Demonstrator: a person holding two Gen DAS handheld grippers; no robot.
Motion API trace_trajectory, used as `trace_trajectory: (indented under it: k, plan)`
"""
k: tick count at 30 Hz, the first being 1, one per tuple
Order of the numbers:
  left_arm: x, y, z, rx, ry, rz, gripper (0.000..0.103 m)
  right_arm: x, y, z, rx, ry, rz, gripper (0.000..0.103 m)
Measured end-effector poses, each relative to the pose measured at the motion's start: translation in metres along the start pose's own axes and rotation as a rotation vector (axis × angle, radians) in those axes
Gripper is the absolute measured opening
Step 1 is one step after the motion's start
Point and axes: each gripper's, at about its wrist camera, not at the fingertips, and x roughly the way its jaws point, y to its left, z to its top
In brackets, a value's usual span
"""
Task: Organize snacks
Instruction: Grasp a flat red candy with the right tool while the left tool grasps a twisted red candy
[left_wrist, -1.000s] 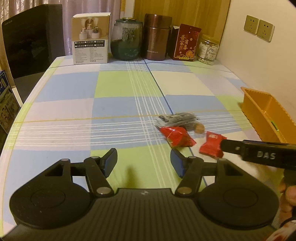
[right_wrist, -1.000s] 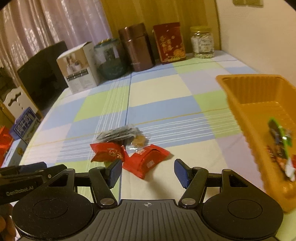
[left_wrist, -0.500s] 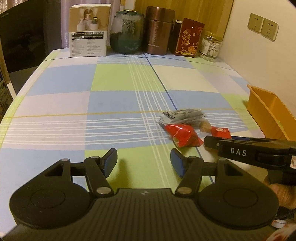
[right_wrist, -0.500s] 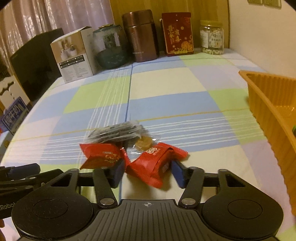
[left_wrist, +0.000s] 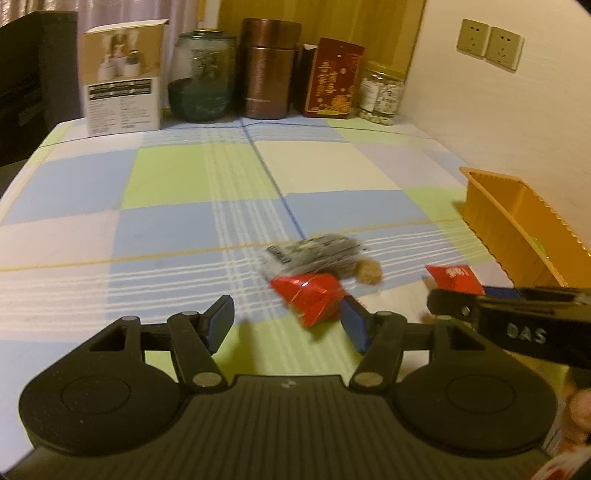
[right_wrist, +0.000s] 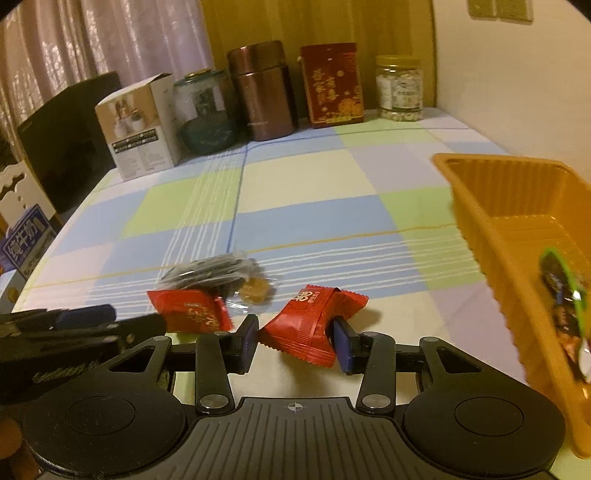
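Several snack packets lie on the checked tablecloth. My right gripper (right_wrist: 295, 341) is shut on a red snack packet (right_wrist: 310, 325), held just above the cloth; it also shows in the left wrist view (left_wrist: 452, 277). A second red packet (right_wrist: 190, 310) (left_wrist: 310, 297) lies to its left, with a dark clear-wrapped packet (right_wrist: 210, 273) (left_wrist: 314, 251) and a small brown candy (right_wrist: 255, 290) (left_wrist: 369, 271) behind it. My left gripper (left_wrist: 288, 325) is open and empty, with the second red packet just ahead of its right finger. The orange tray (right_wrist: 517, 236) (left_wrist: 517, 221) at the right holds some snacks.
Along the table's far edge stand a white box (left_wrist: 122, 77), a green glass jar (left_wrist: 201, 77), a brown canister (left_wrist: 267, 70), a red packet box (left_wrist: 334, 77) and a clear jar (left_wrist: 380, 94). The wall is on the right. A dark chair is at far left.
My right gripper has closed on the red packet and raised it slightly. My left gripper has moved forward and right, towards the other red packet.
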Motion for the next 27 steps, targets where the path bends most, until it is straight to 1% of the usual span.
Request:
trace_trajectory:
  k: [7, 9, 11, 14, 21, 27]
  plan:
    - [0.022, -0.01, 0.004, 0.016, 0.008, -0.018, 0.058, -0.007, -0.014, -0.004, 0.032, 0.012, -0.008, 0.043]
    - [0.025, -0.012, 0.004, 0.015, 0.016, -0.019, 0.047, -0.007, -0.014, -0.004, 0.035, 0.009, -0.003, 0.043]
    - [0.025, -0.014, 0.003, 0.007, 0.018, -0.026, 0.041, -0.009, -0.013, -0.004, 0.033, 0.005, 0.002, 0.043]
    - [0.018, -0.017, 0.001, -0.012, 0.01, -0.017, 0.033, -0.01, -0.013, -0.004, 0.036, 0.006, 0.005, 0.043]
    - [-0.007, -0.026, -0.01, -0.05, 0.014, 0.006, 0.03, -0.021, -0.014, -0.006, 0.038, 0.002, 0.014, 0.043]
    - [-0.035, -0.033, -0.019, -0.099, 0.013, 0.022, 0.03, -0.043, -0.011, -0.012, 0.032, -0.002, 0.028, 0.043]
